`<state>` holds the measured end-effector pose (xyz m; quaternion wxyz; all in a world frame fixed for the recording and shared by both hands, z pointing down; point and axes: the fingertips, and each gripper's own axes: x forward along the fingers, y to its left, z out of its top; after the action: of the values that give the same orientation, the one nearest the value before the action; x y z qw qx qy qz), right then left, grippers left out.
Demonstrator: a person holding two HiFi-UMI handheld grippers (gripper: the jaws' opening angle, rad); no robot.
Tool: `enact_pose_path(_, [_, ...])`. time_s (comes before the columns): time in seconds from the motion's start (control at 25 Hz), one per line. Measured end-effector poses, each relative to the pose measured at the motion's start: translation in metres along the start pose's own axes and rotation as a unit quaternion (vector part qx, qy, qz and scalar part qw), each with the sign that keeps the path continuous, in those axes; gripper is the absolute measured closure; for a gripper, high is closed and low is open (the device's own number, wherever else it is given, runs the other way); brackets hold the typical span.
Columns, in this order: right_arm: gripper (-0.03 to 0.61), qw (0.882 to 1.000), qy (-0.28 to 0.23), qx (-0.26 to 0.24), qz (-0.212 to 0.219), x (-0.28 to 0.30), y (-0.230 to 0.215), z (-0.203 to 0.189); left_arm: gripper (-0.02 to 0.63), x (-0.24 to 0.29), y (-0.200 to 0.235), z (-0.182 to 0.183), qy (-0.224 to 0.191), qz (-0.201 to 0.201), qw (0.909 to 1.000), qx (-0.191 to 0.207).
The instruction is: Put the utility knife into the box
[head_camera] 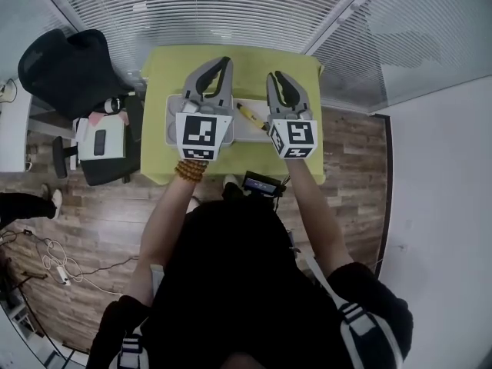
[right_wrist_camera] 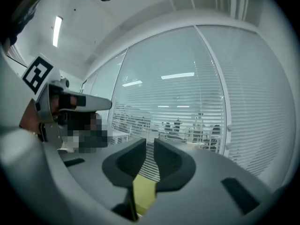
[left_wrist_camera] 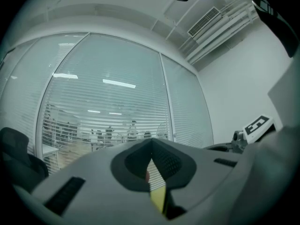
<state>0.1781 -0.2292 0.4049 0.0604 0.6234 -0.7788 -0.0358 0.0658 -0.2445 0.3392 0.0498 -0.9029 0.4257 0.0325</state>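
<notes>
Utility knife (head_camera: 250,116) lies apparently inside box (head_camera: 173,119), right end; placing looks done. Your left gripper (left_wrist_camera: 151,141) clenched, empty. Your right gripper (right_wrist_camera: 150,142) slightly parted, empty. Only pull-back left.

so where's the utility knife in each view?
Head view: utility knife, upper centre, at the right end of the grey box.
Left gripper view: not in it.
Right gripper view: not in it.
Shared landmark: window blinds, along the top of the head view, filling both gripper views.
</notes>
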Motion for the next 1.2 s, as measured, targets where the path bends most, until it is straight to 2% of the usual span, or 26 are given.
enact_pose_path(0.24, [0.541,1.000,-0.029,-0.001,-0.003,-0.016,0.012,0.030,0.604,-0.005,-0.009,-0.006,0.005,-0.010,0.9999,-0.001])
enact_pose_path(0.4, [0.545,0.999,-0.029,-0.012,-0.013,-0.023,0.014,0.041,0.604,-0.010,-0.016,-0.006,0.001,-0.016,0.9999,0.004])
enact_pose_path(0.68, [0.552,0.999,-0.011,0.000,-0.039,-0.030,0.009,0.035,0.604,-0.016,-0.021,-0.016,-0.003,-0.017,0.9997,0.015])
enact_pose_path(1.0, [0.560,0.998,-0.011,0.011,-0.055,-0.032,0.017,0.029,0.604,-0.026,-0.026,-0.018,-0.030,-0.020,0.9985,0.042])
enact_pose_path(1.2, [0.565,0.998,-0.013,-0.002,-0.063,-0.036,0.022,0.028,0.604,-0.031,-0.029,-0.024,-0.037,-0.016,0.9979,0.051])
